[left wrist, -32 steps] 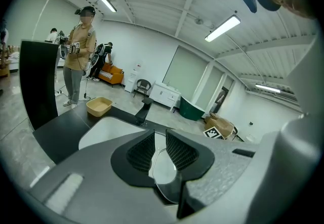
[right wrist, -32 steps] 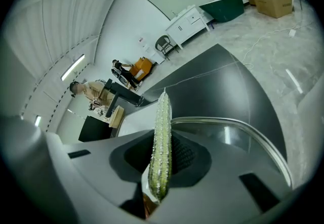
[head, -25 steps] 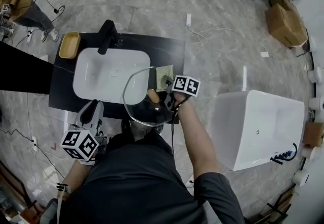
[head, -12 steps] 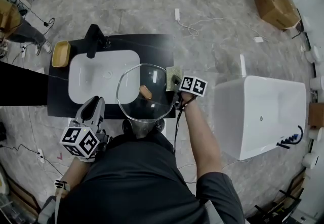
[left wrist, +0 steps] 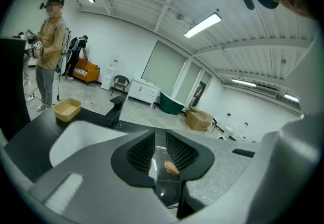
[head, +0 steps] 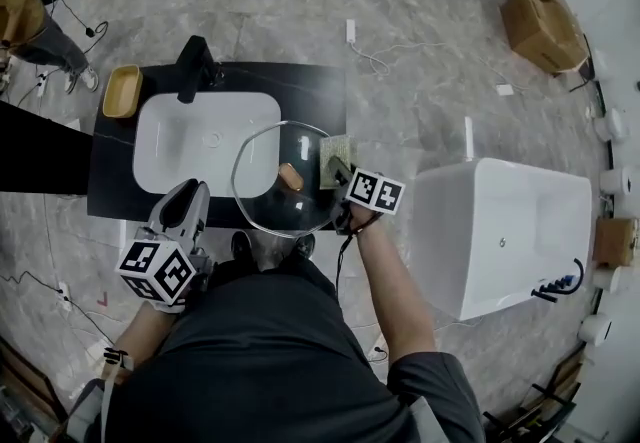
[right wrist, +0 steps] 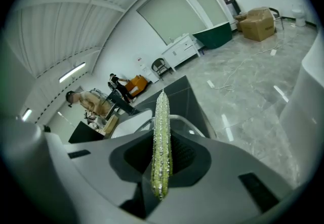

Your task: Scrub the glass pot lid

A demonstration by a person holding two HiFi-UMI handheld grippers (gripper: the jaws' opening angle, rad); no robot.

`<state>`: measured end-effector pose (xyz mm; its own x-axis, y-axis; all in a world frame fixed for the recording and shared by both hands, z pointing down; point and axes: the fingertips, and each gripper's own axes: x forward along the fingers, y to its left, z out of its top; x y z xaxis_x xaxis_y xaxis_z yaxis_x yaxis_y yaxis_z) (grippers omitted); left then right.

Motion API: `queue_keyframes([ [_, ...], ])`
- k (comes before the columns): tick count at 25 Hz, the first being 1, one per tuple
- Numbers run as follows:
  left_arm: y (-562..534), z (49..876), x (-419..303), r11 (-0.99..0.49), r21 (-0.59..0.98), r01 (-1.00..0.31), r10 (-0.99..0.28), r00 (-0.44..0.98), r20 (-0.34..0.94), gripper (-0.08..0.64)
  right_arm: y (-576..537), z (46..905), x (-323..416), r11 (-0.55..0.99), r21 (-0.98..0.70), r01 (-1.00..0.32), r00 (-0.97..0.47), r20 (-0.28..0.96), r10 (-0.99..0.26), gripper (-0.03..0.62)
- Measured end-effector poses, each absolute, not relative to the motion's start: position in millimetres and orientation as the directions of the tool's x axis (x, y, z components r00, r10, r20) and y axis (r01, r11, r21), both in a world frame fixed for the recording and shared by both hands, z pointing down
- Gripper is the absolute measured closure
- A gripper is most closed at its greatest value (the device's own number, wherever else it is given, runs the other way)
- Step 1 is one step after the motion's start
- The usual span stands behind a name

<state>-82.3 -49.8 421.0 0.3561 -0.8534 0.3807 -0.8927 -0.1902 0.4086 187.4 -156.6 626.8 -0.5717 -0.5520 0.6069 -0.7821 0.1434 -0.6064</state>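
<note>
The glass pot lid (head: 283, 181) was clear, smooth and glossy, its knob (head: 290, 177) tan like wood. The scrub pad (right wrist: 161, 152) looked coarse, green and glittery. The basin (head: 190, 146) was glossy white, set in a smooth black counter (head: 325, 91). At the counter's far left corner lay a matt tan tray (head: 122, 91). The floor (head: 430, 51) was polished grey stone.

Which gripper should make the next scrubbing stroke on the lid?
Right. The right gripper pinches the green sponge beside the glass lid; the left gripper grips that lid's rim, so it should just steady it.
</note>
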Motion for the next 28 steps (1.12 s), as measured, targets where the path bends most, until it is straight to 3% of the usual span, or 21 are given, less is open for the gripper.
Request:
queue_keyframes([
  [10, -25.5, 428.5, -116.9, -0.105, 0.401, -0.910, -0.870, 0.280, 0.406, 0.489, -117.0, 643.7, 127.8, 0.212, -0.716, -0.665, -0.715, 0.528, -0.458, 0.528],
  [28, -41.5, 427.2, -54.7, -0.222, 0.377, -0.899, -0.826, 0.379, 0.417, 0.489, -119.7, 669.4, 231.1, 0.086, -0.594, -0.800, -0.531, 0.634, -0.562, 0.528],
])
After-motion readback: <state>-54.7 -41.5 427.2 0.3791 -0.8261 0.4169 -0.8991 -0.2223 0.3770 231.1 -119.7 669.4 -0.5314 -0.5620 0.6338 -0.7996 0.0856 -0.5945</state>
